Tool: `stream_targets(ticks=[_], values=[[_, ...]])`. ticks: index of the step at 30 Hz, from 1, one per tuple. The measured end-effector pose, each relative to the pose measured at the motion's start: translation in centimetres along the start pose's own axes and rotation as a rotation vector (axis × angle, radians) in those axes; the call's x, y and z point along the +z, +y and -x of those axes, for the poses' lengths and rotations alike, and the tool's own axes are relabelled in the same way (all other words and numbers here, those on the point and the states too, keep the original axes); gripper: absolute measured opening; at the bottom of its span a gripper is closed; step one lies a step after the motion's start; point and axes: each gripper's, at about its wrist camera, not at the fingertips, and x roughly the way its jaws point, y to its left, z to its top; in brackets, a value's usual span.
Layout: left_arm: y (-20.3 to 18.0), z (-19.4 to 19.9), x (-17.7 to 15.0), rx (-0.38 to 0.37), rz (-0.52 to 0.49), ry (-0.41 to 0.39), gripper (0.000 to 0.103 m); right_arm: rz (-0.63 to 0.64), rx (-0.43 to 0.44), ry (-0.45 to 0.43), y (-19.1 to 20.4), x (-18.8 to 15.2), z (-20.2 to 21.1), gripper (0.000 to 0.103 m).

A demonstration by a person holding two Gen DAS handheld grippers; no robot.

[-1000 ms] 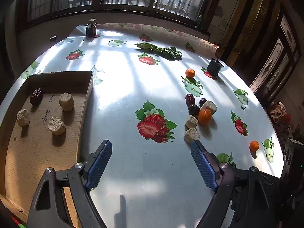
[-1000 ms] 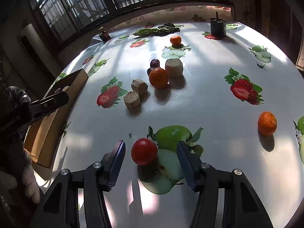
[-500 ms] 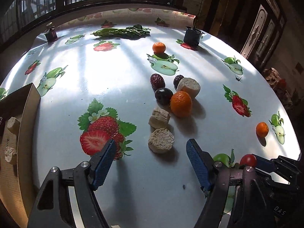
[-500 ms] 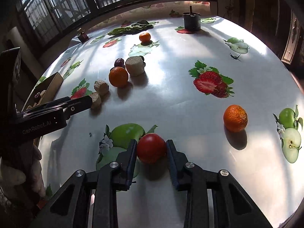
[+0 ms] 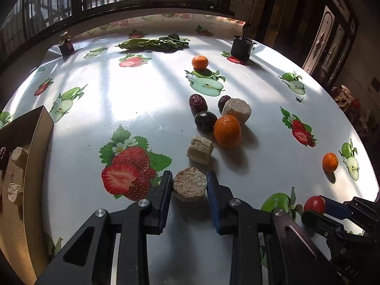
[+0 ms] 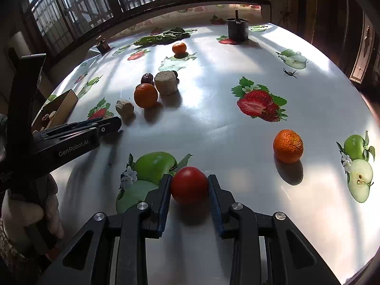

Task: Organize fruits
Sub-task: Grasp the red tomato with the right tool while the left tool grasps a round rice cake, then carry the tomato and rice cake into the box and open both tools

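My left gripper [image 5: 189, 184] is shut on a round beige cake [image 5: 189, 182] resting on the fruit-print table [image 5: 142, 99]. My right gripper [image 6: 189, 185] is shut on a red tomato [image 6: 189, 184], also seen in the left wrist view [image 5: 314, 204]. Just beyond the cake lie a square beige cake [image 5: 200, 149], an orange [image 5: 227, 131], a dark plum [image 5: 205, 121], a red date [image 5: 197, 103] and a larger beige cake [image 5: 236, 110]. A cardboard box [image 5: 35, 142] at the left holds several cakes and a date.
A small orange [image 5: 330, 162] lies at the right and another [image 5: 200, 62] at the back. Green leaves [image 5: 154, 43], a black cup [image 5: 241, 46] and a small jar [image 5: 66, 45] stand near the far edge. The left gripper crosses the right wrist view [image 6: 71, 137].
My left gripper swung right from the box, came up to the round beige cake and shut on it. My right gripper shut on the tomato.
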Motion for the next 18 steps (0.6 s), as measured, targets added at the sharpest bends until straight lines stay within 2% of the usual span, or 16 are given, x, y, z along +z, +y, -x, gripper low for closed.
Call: stream_targets(ticks=[4, 8, 12, 18], values=[[1.4, 3.3, -0.7, -0.042, 0.053, -0.039, 0.028, 0.017, 0.01, -0.019, 0.8, 0.0, 1.0, 0.033], [4.7, 6.8, -1.5, -0.033, 0.122, -0.089, 0.028, 0.039, 0.05, -0.032, 2.4, 0.5, 1.9, 0.033], [10.2, 10.0, -2.5, 0.034, 0.225, -0.129, 0.028, 0.086, 0.106, -0.036, 5.3, 1.2, 2.3, 0.033], [19.3, 13.1, -4.7, 0.197, 0.389, -0.155, 0.028, 0.194, 0.233, -0.03, 12.7, 2.7, 1.7, 0.033]])
